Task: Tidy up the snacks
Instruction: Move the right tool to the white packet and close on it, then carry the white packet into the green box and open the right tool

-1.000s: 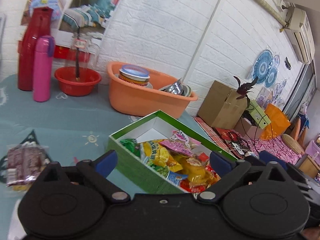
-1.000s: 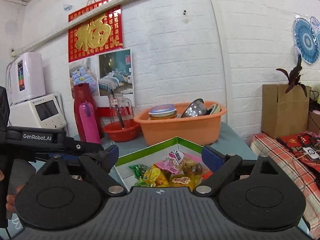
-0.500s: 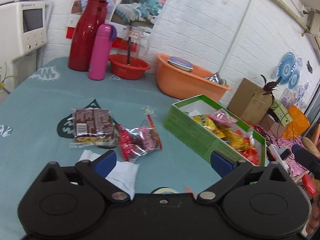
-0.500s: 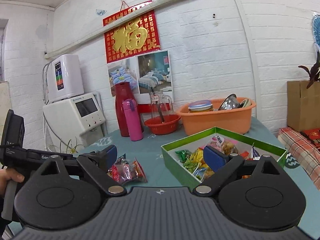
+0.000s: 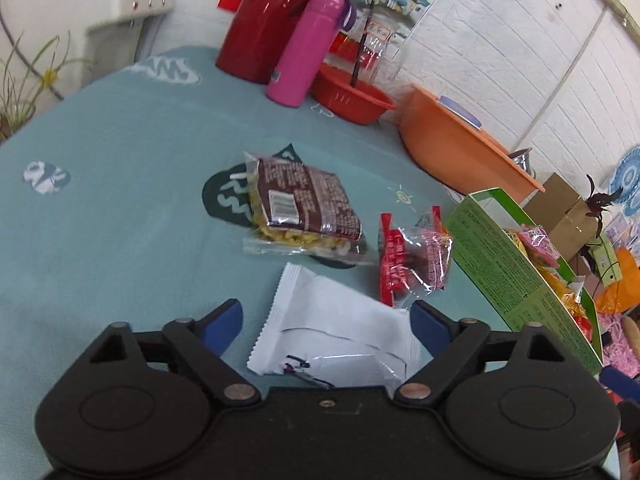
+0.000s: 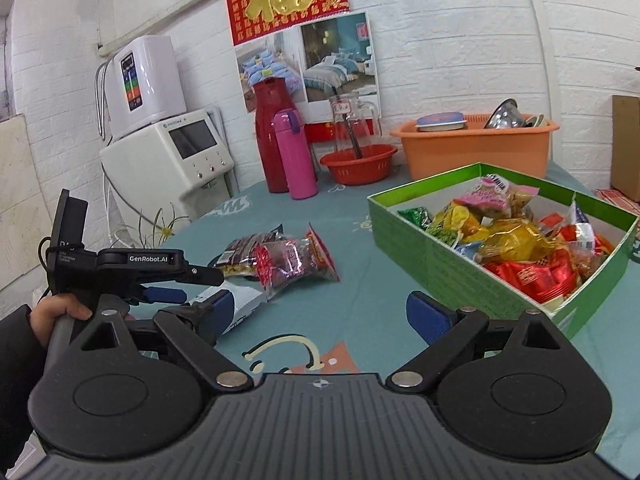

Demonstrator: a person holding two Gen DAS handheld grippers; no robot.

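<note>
Teal tablecloth (image 5: 120, 184) carries 3 loose snacks. My left claw (image 5: 326, 320) hangs spread around the white packet (image 5: 332, 328), apparently for a pinch. Brown pack (image 5: 304, 208) and red pack (image 5: 412, 260) lie ahead; box (image 6: 460, 264) right. My right claw (image 6: 320, 312) waits spread, empty.

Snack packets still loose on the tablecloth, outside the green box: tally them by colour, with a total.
White: 1, the white packet, lying between the fingers of the open left claw.
Brown: 1, the brown packet, with yellow pieces inside.
Red: 1, the red packet, beside the green box.
Total: 3 loose packets.
</note>
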